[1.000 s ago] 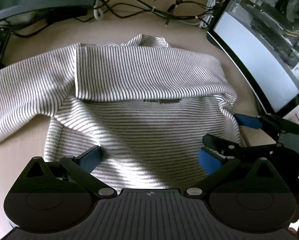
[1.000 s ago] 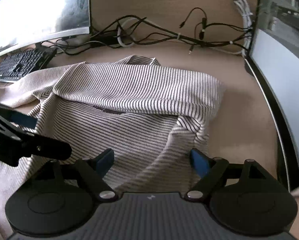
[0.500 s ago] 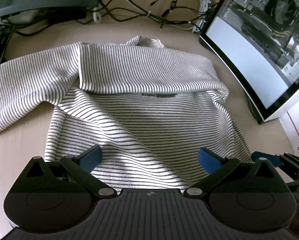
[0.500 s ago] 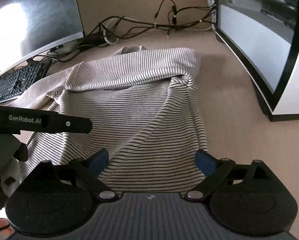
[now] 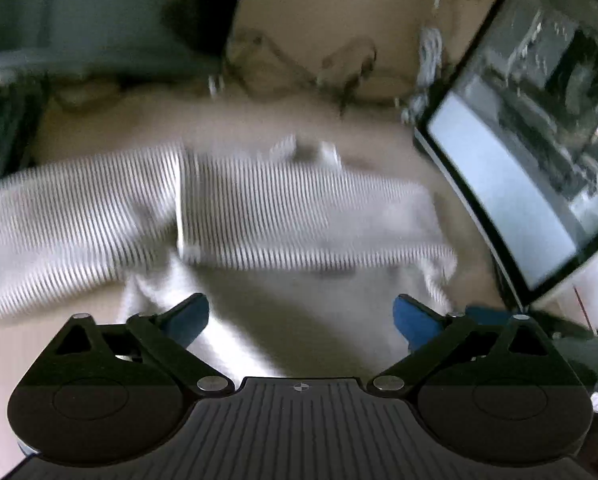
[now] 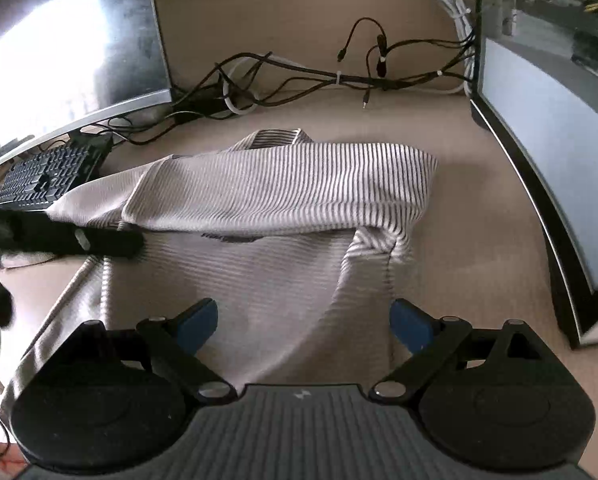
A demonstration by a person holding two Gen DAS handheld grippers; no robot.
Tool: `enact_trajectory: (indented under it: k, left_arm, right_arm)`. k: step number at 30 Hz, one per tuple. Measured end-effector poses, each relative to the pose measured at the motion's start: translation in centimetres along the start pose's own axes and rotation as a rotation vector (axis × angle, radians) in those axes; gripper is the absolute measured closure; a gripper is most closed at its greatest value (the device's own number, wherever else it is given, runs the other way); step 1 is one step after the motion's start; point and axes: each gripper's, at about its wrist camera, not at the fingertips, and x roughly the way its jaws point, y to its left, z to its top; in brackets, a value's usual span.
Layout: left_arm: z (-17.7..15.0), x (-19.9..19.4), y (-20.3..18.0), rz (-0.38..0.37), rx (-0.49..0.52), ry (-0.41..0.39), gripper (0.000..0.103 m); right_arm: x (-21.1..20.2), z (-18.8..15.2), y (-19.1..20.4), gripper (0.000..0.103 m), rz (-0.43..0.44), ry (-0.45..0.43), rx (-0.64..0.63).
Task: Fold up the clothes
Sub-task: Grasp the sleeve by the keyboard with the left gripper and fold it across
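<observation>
A striped sweater (image 6: 283, 216) lay spread on a beige counter (image 6: 471, 240) between two monitors, its folding judged to be only partly done. From the left, one sleeve (image 6: 95, 196) trailed out flat toward a black keyboard (image 6: 47, 172), not yet brought in; across the middle, the other sleeve and shoulder had been folded over the chest in a neat band; at the right, the folded edge bunched into a small crease (image 6: 379, 244). The lower body was not yet folded up, so a sleeve fold and at least one lengthwise fold appeared to remain. The left claw (image 5: 301, 316) hung released over the hem, its blue pads wide apart and holding nothing, in a view badly smeared by motion. The right claw (image 6: 303, 320) was likewise spread and empty above the lower right of the garment. A short dark line of print (image 6: 227, 238) peeked from under the folded band but was too small to read. A tangle of cables (image 6: 299, 80) ran along the back wall.
</observation>
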Motion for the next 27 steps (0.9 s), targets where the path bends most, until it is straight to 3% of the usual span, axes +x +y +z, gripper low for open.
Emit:
enact_trajectory:
  k: [1,2,7,10,16,18,20,24,27]
  left_arm:
    - [0.6,-0.1,0.2,0.021,-0.003,-0.019,0.020]
    - [1.2,-0.1,0.5,0.047,-0.010,-0.032,0.024]
    - [3.5,2.0,2.9,0.197,-0.057,-0.031,0.024]
    - [4.1,3.7,3.5,0.224,-0.067,-0.007,0.026]
    - [3.3,6.6,3.2,0.249,-0.046,0.053,0.041]
    - [2.9,6.7,2.7,0.275,-0.011,0.035,0.050]
    - [2.7,6.6,2.4,0.286,0.018,0.018,0.083]
    - [2.8,6.2,1.8,0.303,0.051,-0.011,0.094]
    - [2.9,5.6,1.5,0.318,0.089,-0.036,0.096]
  right_arm:
    - [0.3,0.3,0.0,0.009,0.009,0.001,-0.015]
    - [0.5,0.6,0.0,0.009,0.019,0.002,-0.031]
    - [2.0,0.9,0.3,0.009,0.068,0.039,-0.070]
    - [2.6,0.6,0.7,0.002,0.081,0.058,-0.101]
    - [3.2,0.7,0.9,0.000,0.096,0.064,-0.183]
    - [3.2,0.7,0.8,0.000,0.103,0.063,-0.196]
    - [3.2,0.8,0.6,0.000,0.108,0.062,-0.207]
    - [3.3,1.0,0.3,0.000,0.115,0.061,-0.212]
    - [3.3,1.0,0.1,0.000,0.120,0.061,-0.209]
